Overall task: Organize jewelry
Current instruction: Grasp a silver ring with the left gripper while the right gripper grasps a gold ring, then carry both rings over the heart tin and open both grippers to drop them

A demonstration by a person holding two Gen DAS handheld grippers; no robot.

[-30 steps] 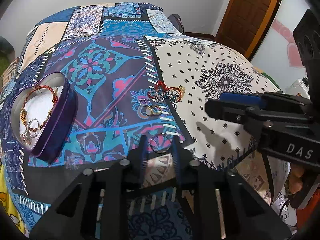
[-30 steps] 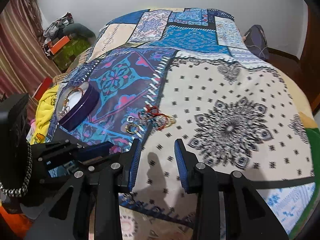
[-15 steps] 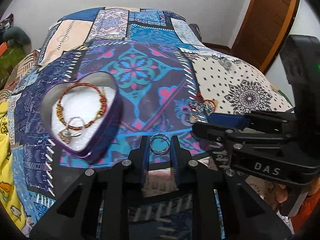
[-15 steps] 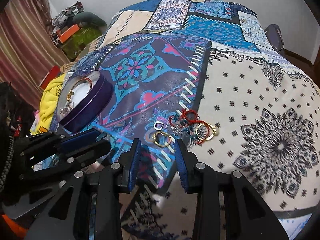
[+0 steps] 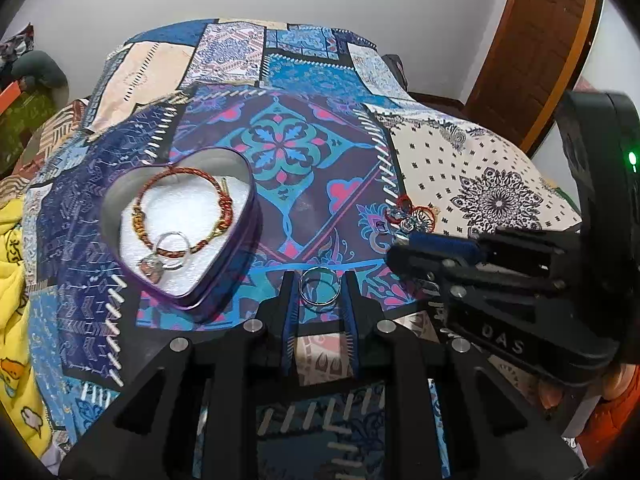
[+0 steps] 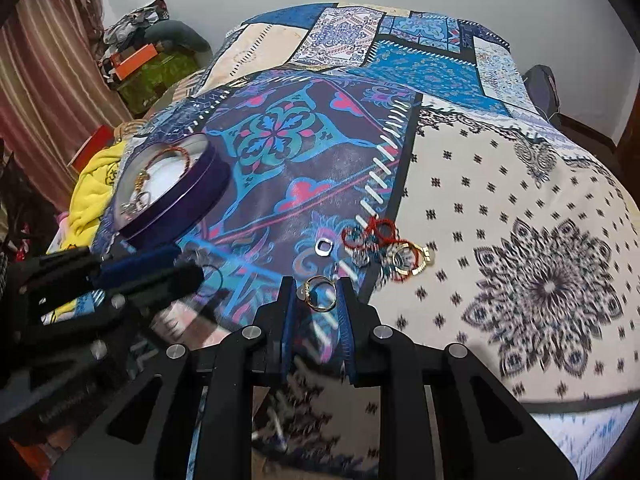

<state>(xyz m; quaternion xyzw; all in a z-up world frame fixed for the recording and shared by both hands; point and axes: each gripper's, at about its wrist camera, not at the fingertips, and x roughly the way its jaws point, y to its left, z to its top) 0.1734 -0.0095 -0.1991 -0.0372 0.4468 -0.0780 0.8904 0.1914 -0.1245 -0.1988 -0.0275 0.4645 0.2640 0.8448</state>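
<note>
A purple heart-shaped tin (image 5: 240, 248) (image 6: 188, 196) lies on the patterned bedspread, holding a braided red-gold bracelet (image 5: 180, 208) and a silver ring with a charm (image 5: 170, 250). My left gripper (image 5: 319, 286) is shut on a silver ring (image 5: 319, 285), held above the bed just right of the tin. My right gripper (image 6: 318, 294) has its fingers around a gold ring (image 6: 320, 294) that lies on the bedspread. Beyond it lies a pile of jewelry (image 6: 380, 248) with red cords, a gold bangle and a small square ring (image 6: 323, 247).
The bedspread (image 6: 540, 280) covers the whole bed. A yellow cloth (image 5: 12, 280) lies at the left edge. Clutter and a curtain (image 6: 48, 80) stand left of the bed; a wooden door (image 5: 532, 52) is at the right.
My left gripper lifted the silver ring and carried it left toward the tin. My right gripper moved forward to the jewelry pile and narrowed around the gold ring.
</note>
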